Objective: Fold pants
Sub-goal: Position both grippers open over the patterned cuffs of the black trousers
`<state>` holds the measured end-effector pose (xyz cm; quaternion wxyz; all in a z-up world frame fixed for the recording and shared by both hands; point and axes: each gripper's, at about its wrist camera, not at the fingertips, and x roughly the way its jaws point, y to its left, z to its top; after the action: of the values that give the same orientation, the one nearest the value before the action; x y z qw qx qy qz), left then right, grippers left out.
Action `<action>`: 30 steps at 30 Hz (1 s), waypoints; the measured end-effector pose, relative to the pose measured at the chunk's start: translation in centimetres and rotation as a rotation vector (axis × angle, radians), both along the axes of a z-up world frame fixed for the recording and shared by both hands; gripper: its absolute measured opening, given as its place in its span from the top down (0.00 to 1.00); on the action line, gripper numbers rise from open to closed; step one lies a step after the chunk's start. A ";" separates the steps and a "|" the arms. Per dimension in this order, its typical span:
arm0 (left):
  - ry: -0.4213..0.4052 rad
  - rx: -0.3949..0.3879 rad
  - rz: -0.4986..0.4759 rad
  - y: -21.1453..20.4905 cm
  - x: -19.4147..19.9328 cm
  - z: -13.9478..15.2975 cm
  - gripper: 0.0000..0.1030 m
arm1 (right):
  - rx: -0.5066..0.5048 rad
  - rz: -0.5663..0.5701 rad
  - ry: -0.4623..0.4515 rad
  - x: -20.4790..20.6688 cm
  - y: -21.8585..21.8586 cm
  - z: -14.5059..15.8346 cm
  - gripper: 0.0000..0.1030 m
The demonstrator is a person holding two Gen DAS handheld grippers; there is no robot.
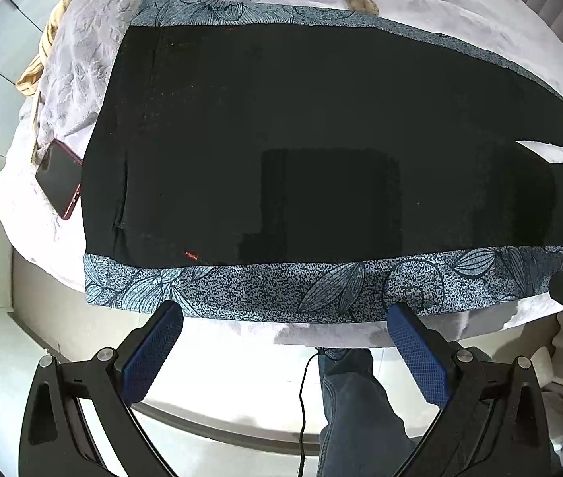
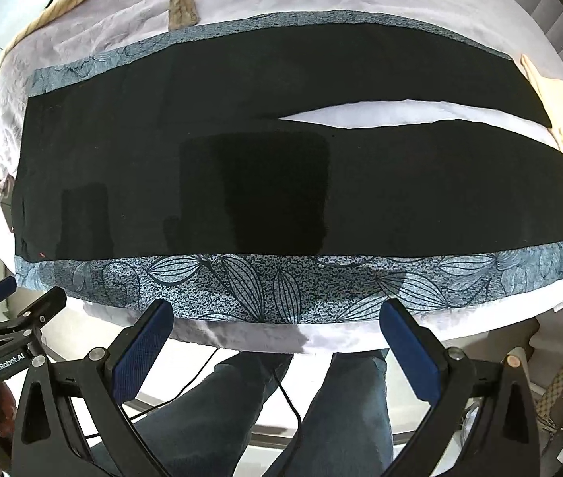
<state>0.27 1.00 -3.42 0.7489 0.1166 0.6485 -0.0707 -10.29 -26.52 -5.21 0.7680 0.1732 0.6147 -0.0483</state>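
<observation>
flat black pants with blue floral side bands (image 2: pixel 281 183) unfolded; both grippers hover, jaws wide, empty.
risk: left gripper (image 1: pixel 283 318) snags red-cased phone (image 1: pixel 59 177) at 9 o'clock; right gripper (image 2: pixel 277 314) pinches one layer.

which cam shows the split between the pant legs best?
Right wrist. The black pants lie flat with the pale wedge between the legs fully in frame. Left wrist catches only that gap's tip at its right edge.

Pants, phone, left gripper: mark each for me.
pants (image 2: pixel 400 198): right wrist view, on the near leg's black panel.
phone (image 1: pixel 59 179): left wrist view, middle of its dark screen.
left gripper (image 1: pixel 285 318): left wrist view, midway between the blue-padded fingertips, jaws spread wide.
</observation>
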 end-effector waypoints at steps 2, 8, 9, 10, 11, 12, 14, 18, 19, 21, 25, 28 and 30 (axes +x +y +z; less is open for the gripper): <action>0.001 0.002 -0.003 0.0 0.0 0.0 0.00 | -0.001 -0.003 0.002 0.0 -0.1 -0.1 0.00; 0.009 0.009 -0.012 -0.3 0.0 -0.2 0.00 | -0.012 -0.008 0.016 0.0 -0.2 -0.3 0.00; 0.009 0.008 -0.013 -0.3 0.0 -0.1 0.00 | -0.011 -0.009 0.017 0.0 -0.2 -0.3 0.00; 0.008 0.008 -0.014 -0.4 0.0 -0.1 0.00 | -0.011 -0.011 0.018 0.0 -0.2 -0.4 0.00; 0.007 0.008 -0.014 -0.3 0.1 -0.1 0.00 | -0.012 -0.012 0.020 0.0 -0.3 -0.4 0.00; 0.006 0.009 -0.014 -0.3 0.1 -0.1 0.00 | -0.012 -0.013 0.020 0.1 -0.3 -0.4 0.00; 0.007 0.009 -0.017 -0.3 0.1 -0.1 0.00 | -0.013 -0.014 0.021 0.0 -0.3 -0.4 0.00; 0.009 0.011 -0.017 -0.2 0.2 -0.2 0.00 | -0.016 -0.013 0.027 0.0 -0.2 -0.4 0.00; 0.010 0.012 -0.016 -0.3 0.2 -0.2 0.00 | -0.016 -0.015 0.027 0.0 -0.2 -0.5 0.00; 0.011 0.012 -0.013 -0.2 0.2 -0.2 0.00 | -0.017 -0.016 0.027 0.1 -0.3 -0.5 0.00; 0.013 0.013 -0.013 -0.2 0.2 -0.3 0.00 | -0.017 -0.014 0.030 0.1 -0.3 -0.5 0.00; 0.013 0.016 -0.017 -0.2 0.3 -0.4 0.00 | -0.016 -0.014 0.032 0.2 -0.3 -0.6 0.00; 0.015 0.017 -0.020 -0.2 0.3 -0.4 0.00 | -0.015 -0.015 0.035 0.3 -0.3 -0.6 0.00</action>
<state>0.60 0.78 -3.86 0.7424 0.1287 0.6534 -0.0734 -10.02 -26.82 -5.85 0.7582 0.1709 0.6262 -0.0616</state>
